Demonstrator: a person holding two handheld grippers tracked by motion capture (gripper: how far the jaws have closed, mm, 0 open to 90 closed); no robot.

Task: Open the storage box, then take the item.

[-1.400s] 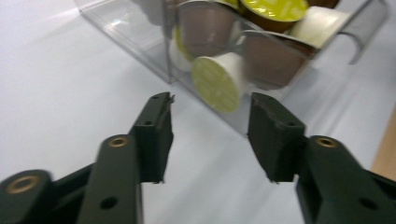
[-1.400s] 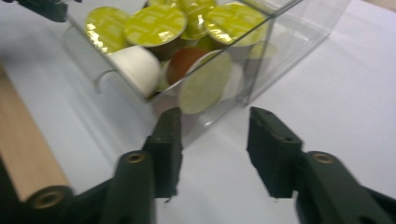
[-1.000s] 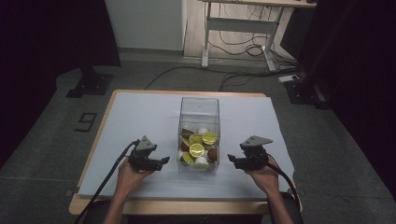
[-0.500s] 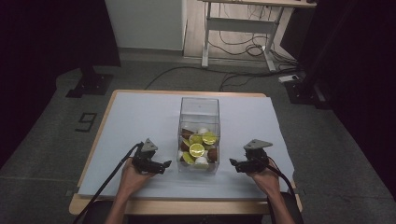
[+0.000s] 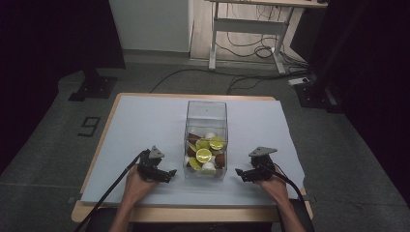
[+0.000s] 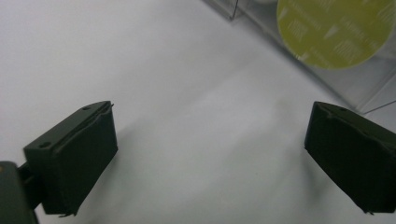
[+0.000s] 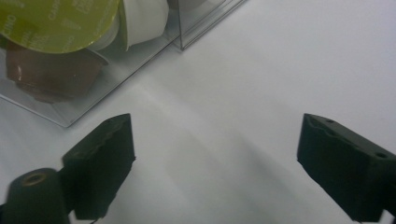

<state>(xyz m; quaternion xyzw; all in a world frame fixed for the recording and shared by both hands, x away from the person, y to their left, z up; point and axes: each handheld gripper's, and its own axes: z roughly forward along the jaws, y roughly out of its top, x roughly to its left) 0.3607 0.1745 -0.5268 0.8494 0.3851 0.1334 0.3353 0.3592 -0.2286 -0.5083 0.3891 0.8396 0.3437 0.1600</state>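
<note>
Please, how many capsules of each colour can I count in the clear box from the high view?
Green-lidded capsules: 4
Brown capsules: 3
White capsules: 2
Total: 9 that can be told apart; the clear box may hide more beneath them.

A wooden table (image 5: 96, 159) carries everything here, its tan edge showing along the left side and the near corners. A white sheet (image 5: 145, 121) lies flat on it and covers almost the whole top. On that sheet, about midway across, stands a clear plastic box (image 5: 206, 112), upright and open at the top, holding a heap of small capsules with lime-green, brown and white faces. The sheet spreads bare to the left of the box, to its right, and beyond it toward the far edge; in front of the box a narrower strip of sheet runs to the table's near edge.
</note>
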